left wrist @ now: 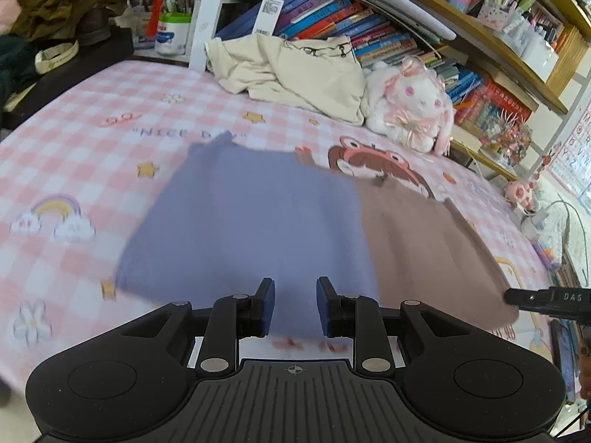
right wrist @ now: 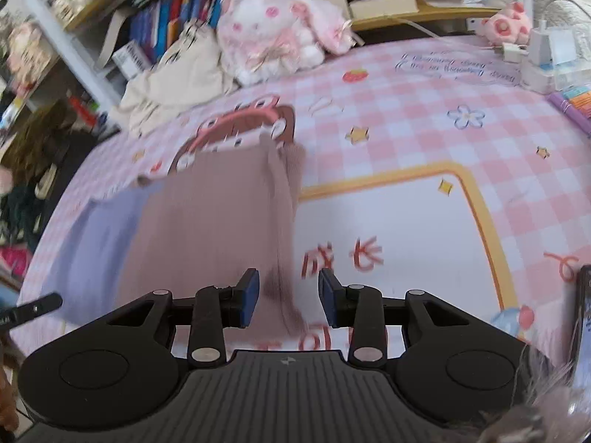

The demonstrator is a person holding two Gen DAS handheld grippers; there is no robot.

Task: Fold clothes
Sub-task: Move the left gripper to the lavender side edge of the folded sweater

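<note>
The lilac cloth and brown cloth lie flat side by side on the checked bench; both look soft, light and limp, best pinched at a near hem or corner. Left tongs and right tongs stand open, holding nothing. Only the right view shows the brown cloth's ruffled right edge; only the left shows the lilac cloth whole.
</note>
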